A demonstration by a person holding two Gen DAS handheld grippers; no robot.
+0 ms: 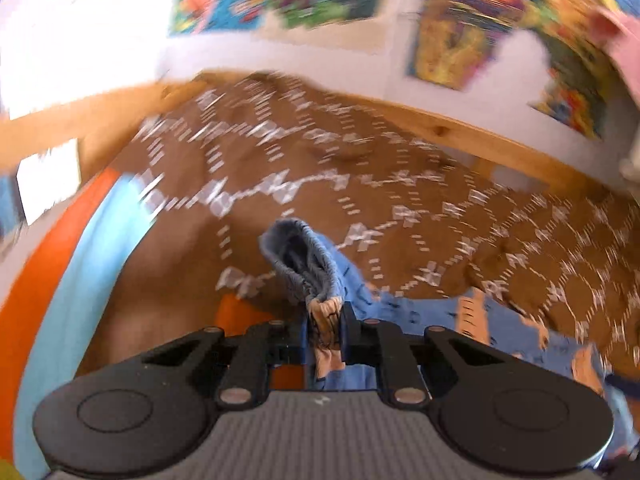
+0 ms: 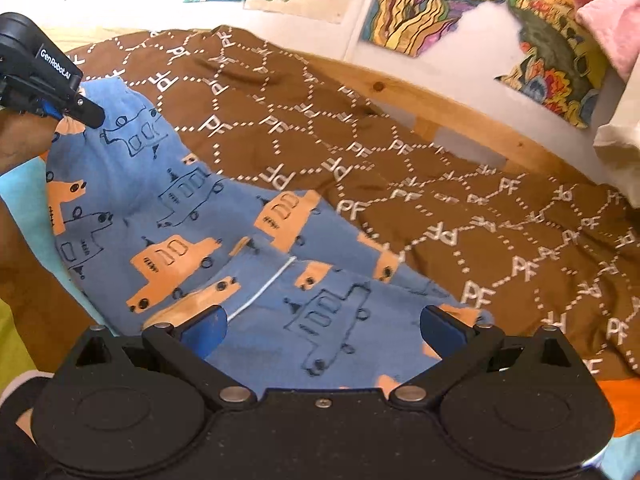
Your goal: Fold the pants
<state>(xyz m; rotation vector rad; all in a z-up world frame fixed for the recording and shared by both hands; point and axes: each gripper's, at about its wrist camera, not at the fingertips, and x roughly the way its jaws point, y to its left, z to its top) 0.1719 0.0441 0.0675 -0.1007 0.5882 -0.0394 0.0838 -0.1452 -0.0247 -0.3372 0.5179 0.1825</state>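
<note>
Blue pants (image 2: pixel 172 216) printed with orange and outlined cars lie on a brown patterned bedspread (image 2: pixel 400 168). My left gripper (image 1: pixel 325 334) is shut on the pants (image 1: pixel 320 276) near a gathered cuff, which sticks up past the fingers. In the right wrist view the left gripper (image 2: pixel 86 114) holds that end lifted at the far left. My right gripper (image 2: pixel 322 328) stands open low over the near part of the pants, its blue pads wide apart with cloth beneath them.
A wooden bed frame (image 2: pixel 440 108) runs behind the bedspread, under a white wall with colourful drawings (image 2: pixel 432 4). Pink cloth (image 2: pixel 612 20) hangs at the upper right. Orange and light-blue sheets (image 1: pixel 80 240) lie at the left.
</note>
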